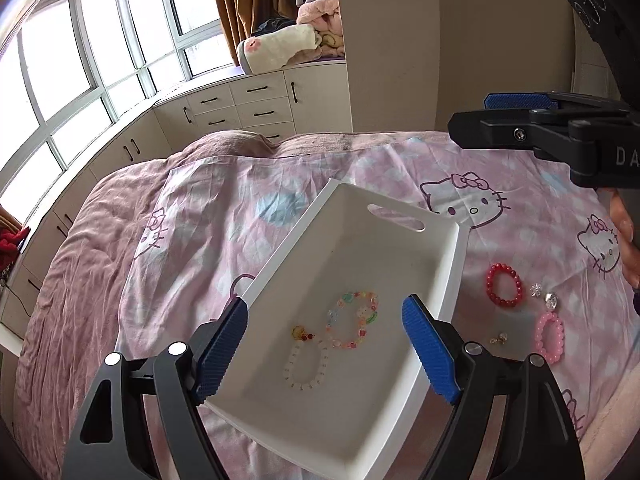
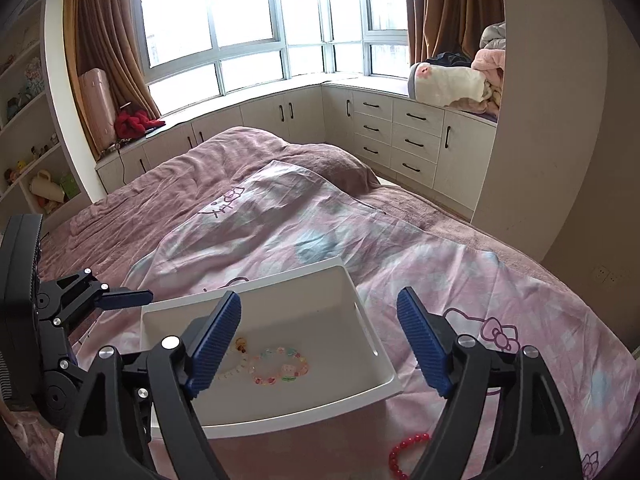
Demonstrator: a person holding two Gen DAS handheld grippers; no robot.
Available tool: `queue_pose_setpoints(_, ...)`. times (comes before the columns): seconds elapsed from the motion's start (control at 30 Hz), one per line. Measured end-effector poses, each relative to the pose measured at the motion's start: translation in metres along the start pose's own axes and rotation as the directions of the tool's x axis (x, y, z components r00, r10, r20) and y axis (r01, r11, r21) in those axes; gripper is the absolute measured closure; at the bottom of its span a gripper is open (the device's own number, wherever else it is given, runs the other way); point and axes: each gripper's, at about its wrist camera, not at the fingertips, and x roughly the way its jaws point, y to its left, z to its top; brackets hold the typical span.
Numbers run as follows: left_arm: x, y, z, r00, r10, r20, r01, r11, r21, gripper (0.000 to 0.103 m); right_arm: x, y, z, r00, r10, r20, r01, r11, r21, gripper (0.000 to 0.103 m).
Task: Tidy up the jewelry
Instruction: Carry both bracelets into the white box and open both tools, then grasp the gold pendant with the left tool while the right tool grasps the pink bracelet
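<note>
Lying in the white tray [image 1: 452, 264] on the bed: multicolour bracelet [image 1: 354, 320], clear bracelet [image 1: 306, 366] (partly hidden in the right view). Off its right edge: red bracelet [image 1: 505, 285], pink bracelet [image 1: 550, 338], small charms, indistinct. Left gripper [image 1: 326, 350] and right gripper [image 2: 320, 344] both spread wide, empty.

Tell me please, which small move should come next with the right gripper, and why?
Probably lower the right gripper toward the red bracelet and shut on it. Its jaws stand open and empty, and the red bracelet lies on the bedspread just outside the white tray, nearest that gripper. Two bracelets, multicolored and clear, already lie in the tray.
</note>
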Motion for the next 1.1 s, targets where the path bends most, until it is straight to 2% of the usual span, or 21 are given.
queue_pose_setpoints(0.13, -0.030, -0.020, 0.002, 0.995, -0.072, 0.063, 0.074, 0.997, -0.031, 0.010, -0.048, -0.026, -0.014, 0.997, -0.048, 0.062, 0.048, 0.999, 0.013, 0.012)
queue_pose_setpoints(0.33, -0.066, -0.058, 0.004, 0.984, -0.119, 0.134, 0.122, 0.992, -0.021, 0.009, -0.102, -0.060, -0.053, 0.986, -0.135, 0.097, 0.134, 0.991, 0.020, 0.008)
queue_pose_setpoints(0.57, -0.084, -0.102, 0.003, 0.971, -0.166, 0.172, 0.169, 0.986, -0.002, 0.008, -0.132, -0.087, -0.111, 0.973, -0.218, 0.074, 0.215, 0.976, 0.037, 0.008)
queue_pose_setpoints(0.77, -0.068, -0.140, -0.009, 0.964, -0.218, 0.150, 0.218, 0.976, 0.016, 0.008, -0.131, -0.093, -0.163, 0.959, -0.284, 0.018, 0.285, 0.958, -0.020, 0.009)
queue_pose_setpoints(0.93, -0.036, -0.167, -0.026, 0.954, -0.284, 0.098, 0.283, 0.959, 0.018, 0.008, -0.120, -0.095, -0.199, 0.951, -0.306, -0.045, 0.307, 0.951, 0.022, 0.013)
queue_pose_setpoints(1.0, -0.023, -0.173, -0.032, 0.954, -0.284, 0.091, 0.285, 0.959, 0.004, 0.008, -0.113, -0.096, -0.210, 0.951, -0.301, -0.067, 0.304, 0.951, 0.047, 0.015)
queue_pose_setpoints(1.1, -0.009, -0.174, -0.044, 0.955, -0.269, 0.128, 0.273, 0.962, -0.019, 0.008, -0.105, -0.095, -0.223, 0.952, -0.294, -0.091, 0.300, 0.952, 0.066, 0.019)
